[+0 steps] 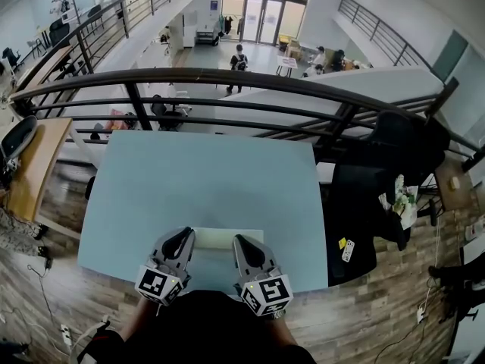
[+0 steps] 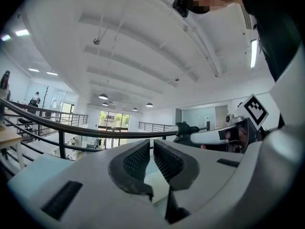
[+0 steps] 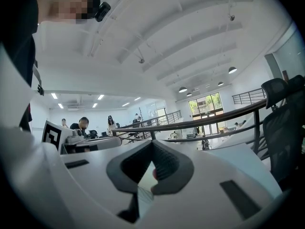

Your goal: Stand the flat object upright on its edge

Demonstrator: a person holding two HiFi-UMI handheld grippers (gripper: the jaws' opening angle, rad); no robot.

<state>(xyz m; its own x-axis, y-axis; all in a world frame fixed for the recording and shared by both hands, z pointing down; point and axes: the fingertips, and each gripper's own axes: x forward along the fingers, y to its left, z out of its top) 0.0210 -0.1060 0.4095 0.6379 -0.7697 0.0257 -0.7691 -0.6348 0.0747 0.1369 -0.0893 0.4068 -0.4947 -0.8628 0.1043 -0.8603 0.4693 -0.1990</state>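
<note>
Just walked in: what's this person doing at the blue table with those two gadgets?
A person stands at the near edge of a light blue table, holding a two-jaw gripper in each hand. A pale flat sheet lies on the table at the tips of the left gripper and right gripper. Both grippers have their jaws closed, and neither seems to grip the sheet. It has not yet been stood on its edge.

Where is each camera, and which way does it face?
Head view: on the person's head, steeply down at the table; left gripper, right gripper, dark torso show.
Left gripper view: rides the left gripper, looks level along its jaws toward the railing; torso above.
Right gripper view: likewise on the right gripper.
Shared: railing, and each other's gripper.
</note>
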